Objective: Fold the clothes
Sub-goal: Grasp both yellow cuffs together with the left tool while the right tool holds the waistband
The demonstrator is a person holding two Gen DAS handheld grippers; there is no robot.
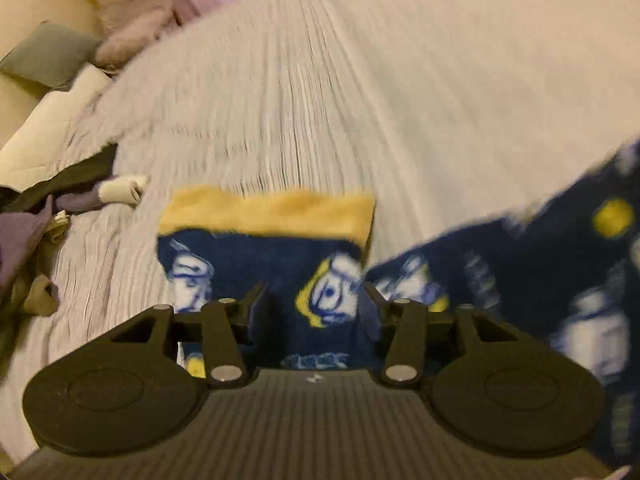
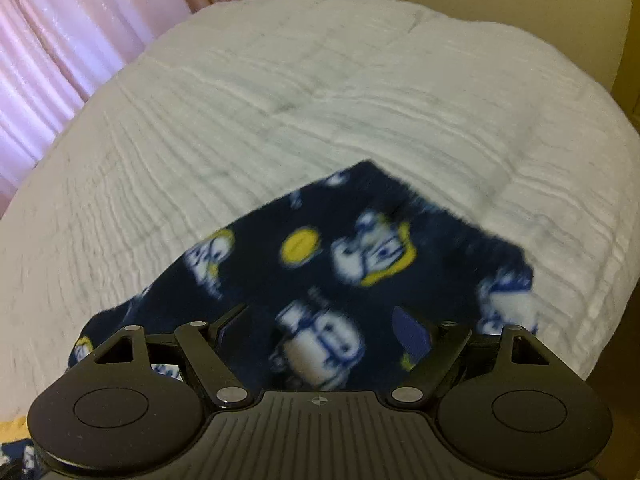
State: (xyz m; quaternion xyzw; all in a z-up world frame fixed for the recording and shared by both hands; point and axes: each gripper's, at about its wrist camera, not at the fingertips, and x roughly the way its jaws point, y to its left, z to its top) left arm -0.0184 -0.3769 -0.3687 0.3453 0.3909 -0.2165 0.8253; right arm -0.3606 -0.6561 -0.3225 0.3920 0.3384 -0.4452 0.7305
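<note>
A navy fleece garment with white and yellow cartoon prints lies on the white quilted bed [image 2: 320, 92]. Its yellow cuff [image 1: 268, 212] shows in the left wrist view, just beyond my left gripper [image 1: 314, 304]. That gripper is open, and the navy cloth [image 1: 280, 264] fills the gap between its fingers. More of the garment [image 1: 540, 264] stretches off to the right. In the right wrist view my right gripper [image 2: 322, 330] is wide open low over another part of the garment [image 2: 340, 248], one corner of which points away from me. The left view is blurred by motion.
A heap of dark, purple and olive clothes [image 1: 44, 216] with a rolled pale sock [image 1: 122, 190] sits at the bed's left side. Pillows [image 1: 52, 54] lie beyond it. Pink curtains [image 2: 60, 40] hang behind the bed. White quilt stretches out past the garment.
</note>
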